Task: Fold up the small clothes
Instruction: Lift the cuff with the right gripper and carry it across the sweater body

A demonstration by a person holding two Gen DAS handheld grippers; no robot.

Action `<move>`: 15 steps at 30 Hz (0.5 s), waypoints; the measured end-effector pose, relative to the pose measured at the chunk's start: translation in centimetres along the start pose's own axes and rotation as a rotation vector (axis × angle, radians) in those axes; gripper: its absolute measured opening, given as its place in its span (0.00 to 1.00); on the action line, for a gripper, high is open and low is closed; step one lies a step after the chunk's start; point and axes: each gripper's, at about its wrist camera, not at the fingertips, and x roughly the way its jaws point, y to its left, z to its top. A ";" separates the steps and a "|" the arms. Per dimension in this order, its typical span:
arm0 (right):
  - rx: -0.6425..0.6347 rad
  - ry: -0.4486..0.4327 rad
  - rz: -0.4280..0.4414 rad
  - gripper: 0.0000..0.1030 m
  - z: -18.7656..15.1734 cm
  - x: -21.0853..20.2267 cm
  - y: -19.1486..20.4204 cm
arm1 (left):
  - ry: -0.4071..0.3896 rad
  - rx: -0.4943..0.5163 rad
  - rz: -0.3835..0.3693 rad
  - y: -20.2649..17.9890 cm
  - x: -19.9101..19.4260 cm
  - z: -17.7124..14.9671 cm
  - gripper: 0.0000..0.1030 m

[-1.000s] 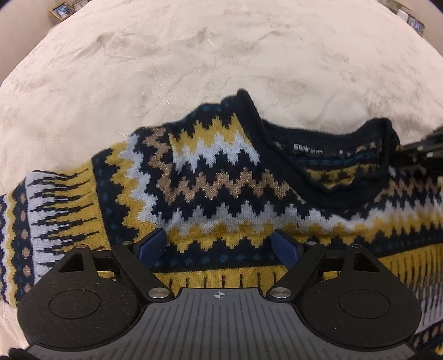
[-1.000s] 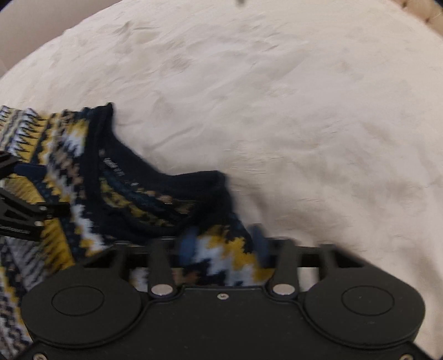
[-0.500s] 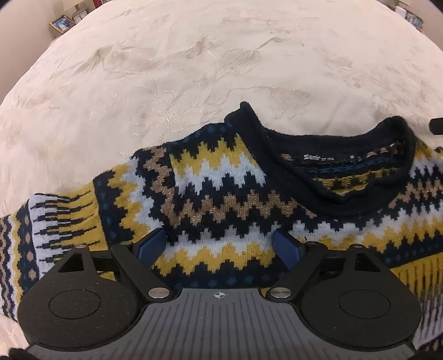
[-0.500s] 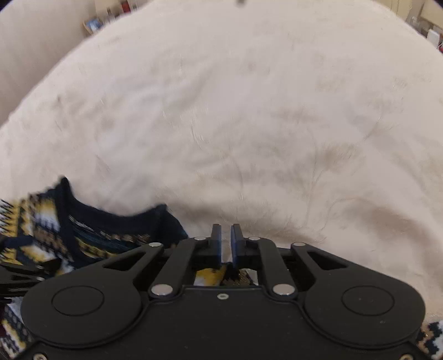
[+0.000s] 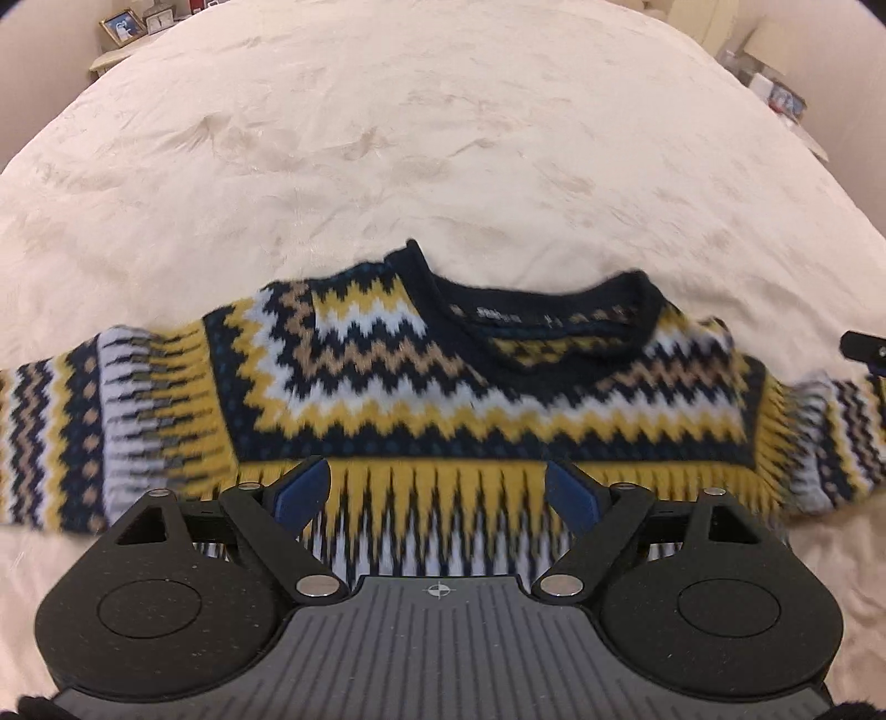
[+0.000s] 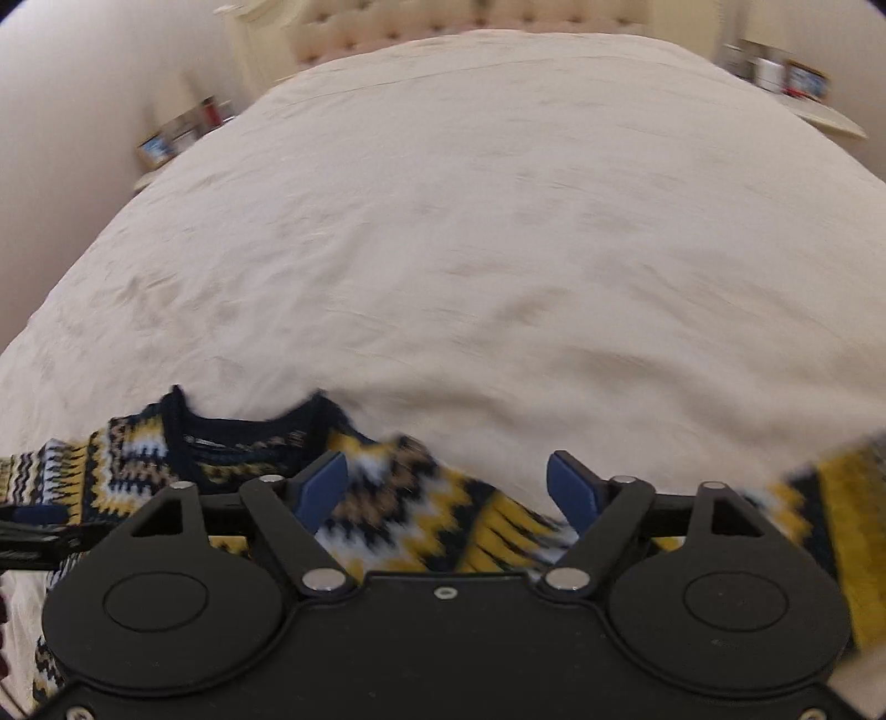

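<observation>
A small knitted sweater (image 5: 421,387) with navy, yellow, white and tan zigzag bands lies flat on the bed, neck away from me, both sleeves spread sideways. My left gripper (image 5: 437,495) is open and empty above the sweater's chest. In the right wrist view the sweater (image 6: 410,498) shows with its right shoulder and sleeve under my right gripper (image 6: 448,487), which is open and empty. The right gripper's tip also shows at the right edge of the left wrist view (image 5: 864,349).
The cream bedspread (image 5: 443,138) stretches far beyond the sweater. Bedside tables with framed photos stand at the left (image 6: 177,133) and right (image 6: 803,83). A tufted headboard (image 6: 443,22) is at the far end.
My right gripper was shut on the sweater's shoulder, has let go and opened wide. Both grippers have pulled back and up, so more of the sweater and bed shows.
</observation>
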 end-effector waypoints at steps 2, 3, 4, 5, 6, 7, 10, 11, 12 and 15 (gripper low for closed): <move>0.040 -0.006 -0.035 0.79 -0.4 -1.0 -1.8 | 0.009 0.000 0.003 -0.4 -0.9 -0.6 0.82; 0.057 -0.012 -0.052 0.79 -0.4 -1.6 -2.7 | 0.015 -0.001 0.001 -0.6 -1.5 -0.9 0.82; 0.076 -0.020 -0.067 0.79 -0.4 -2.2 -3.7 | 0.022 -0.002 -0.004 -0.6 -1.9 -1.2 0.82; 0.095 -0.028 -0.079 0.79 -0.3 -2.8 -4.7 | 0.030 -0.004 -0.006 -0.8 -2.3 -1.5 0.82; 0.117 -0.035 -0.093 0.79 -0.2 -3.4 -5.8 | 0.035 -0.005 -0.005 -1.0 -2.7 -1.8 0.82; 0.138 -0.042 -0.109 0.79 0.0 -3.9 -6.9 | 0.037 -0.004 -0.003 -1.2 -3.2 -2.0 0.82; 0.181 -0.070 -0.163 0.79 0.9 -5.6 -9.9 | 0.030 -0.007 0.001 -1.8 -4.7 -2.6 0.82; 0.191 -0.077 -0.178 0.79 1.2 -6.1 -10.9 | 0.026 -0.012 0.002 -2.0 -5.1 -2.7 0.82; 0.201 -0.081 -0.193 0.80 1.6 -6.5 -11.9 | 0.024 -0.017 0.003 -2.2 -5.4 -2.8 0.82; 0.225 -0.096 -0.247 0.80 2.5 -7.3 -15.0 | 0.016 -0.031 0.005 -3.0 -6.3 -2.9 0.82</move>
